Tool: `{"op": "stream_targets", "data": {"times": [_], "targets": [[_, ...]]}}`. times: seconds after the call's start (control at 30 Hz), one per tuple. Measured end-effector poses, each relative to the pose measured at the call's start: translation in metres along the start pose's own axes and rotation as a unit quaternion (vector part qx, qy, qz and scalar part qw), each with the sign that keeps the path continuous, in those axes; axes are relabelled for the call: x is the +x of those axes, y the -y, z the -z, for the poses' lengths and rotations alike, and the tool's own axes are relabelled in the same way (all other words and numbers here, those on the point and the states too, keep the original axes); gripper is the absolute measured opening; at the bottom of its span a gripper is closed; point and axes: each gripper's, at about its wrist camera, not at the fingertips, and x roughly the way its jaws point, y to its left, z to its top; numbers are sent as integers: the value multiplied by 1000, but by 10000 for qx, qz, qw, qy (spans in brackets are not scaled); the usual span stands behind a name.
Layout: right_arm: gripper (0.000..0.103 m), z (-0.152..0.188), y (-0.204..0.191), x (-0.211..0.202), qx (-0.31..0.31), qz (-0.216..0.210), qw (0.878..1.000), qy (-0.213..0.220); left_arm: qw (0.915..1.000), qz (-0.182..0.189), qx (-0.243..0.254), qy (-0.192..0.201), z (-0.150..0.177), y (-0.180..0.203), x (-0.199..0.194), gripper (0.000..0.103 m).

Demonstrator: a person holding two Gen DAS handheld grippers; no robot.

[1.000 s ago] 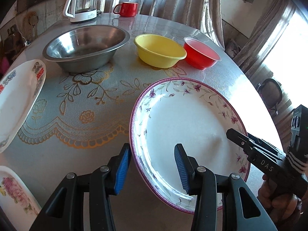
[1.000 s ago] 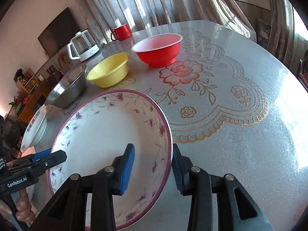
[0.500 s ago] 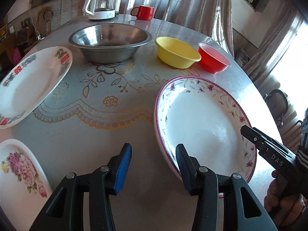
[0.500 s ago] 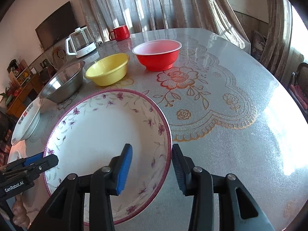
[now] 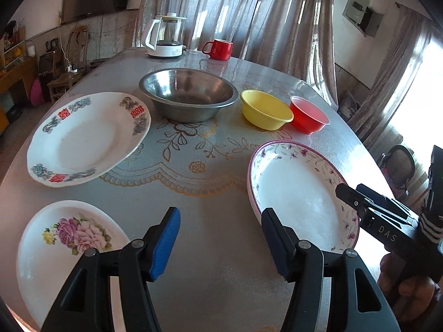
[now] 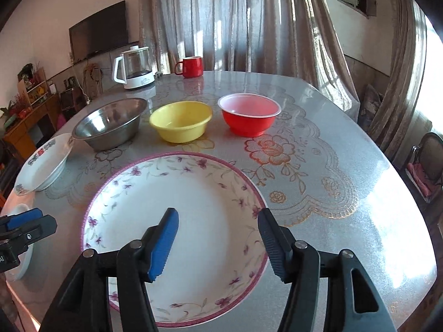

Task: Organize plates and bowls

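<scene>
Plates and bowls lie spread over a round table (image 5: 221, 262) covered with a flower-patterned cloth. Left to right in the left wrist view: a small plate with a pink rose (image 5: 55, 251) at the near left edge; behind it a larger white plate with red characters (image 5: 85, 138) on its rim, by the left edge; a steel bowl (image 5: 188, 94) toward the middle; a yellow bowl (image 5: 265, 109) just beside it; a red bowl (image 5: 308, 114) close against the yellow one, whether touching cannot be told; and a plate with a purple floral rim (image 5: 299, 191) lying flat near the right edge. At the far edge stand a white kettle (image 5: 166, 37) and a red mug (image 5: 218, 49), with curtains (image 5: 249, 13) behind them.

The left gripper (image 5: 220, 239) has just been opening; its jaws stand apart over bare cloth, nothing between them, just left of the purple-rimmed plate. The right gripper (image 6: 217, 239) has likewise just been opening; its jaws stand apart above the near right rim of the same plate (image 6: 193, 221), pads clear of it. Each gripper shows in the other's view: the right one (image 5: 373, 210) at the plate's right rim, held by a hand (image 5: 407, 290); the left one (image 6: 25, 227) at the table's near left edge.
</scene>
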Motion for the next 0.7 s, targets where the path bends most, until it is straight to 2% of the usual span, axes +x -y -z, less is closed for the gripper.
{"op": "stream_targets", "data": {"times": [0.17,0.3,0.5,0.63,0.7], "targets": [[63,-2,-28,11,118,-1212,9918,-386,9992,-205,-284,183,-4,-30,-17,69],[64,-5,-58,23,39,-1866,9799,-697,9971,-506,-491,284,-10,-58,-26,69],[64,-12,-103,42,-103,-2547,9607,-1102,9919,-744,-994,258,-17,-109,-32,69],[64,-19,-130,58,-188,-2822,9505,-1290,9881,-905,-1160,457,-23,-140,-38,69],[64,-24,-144,66,-193,-2933,9467,-1320,9858,-1044,-1209,515,-28,-156,-37,73]]}}
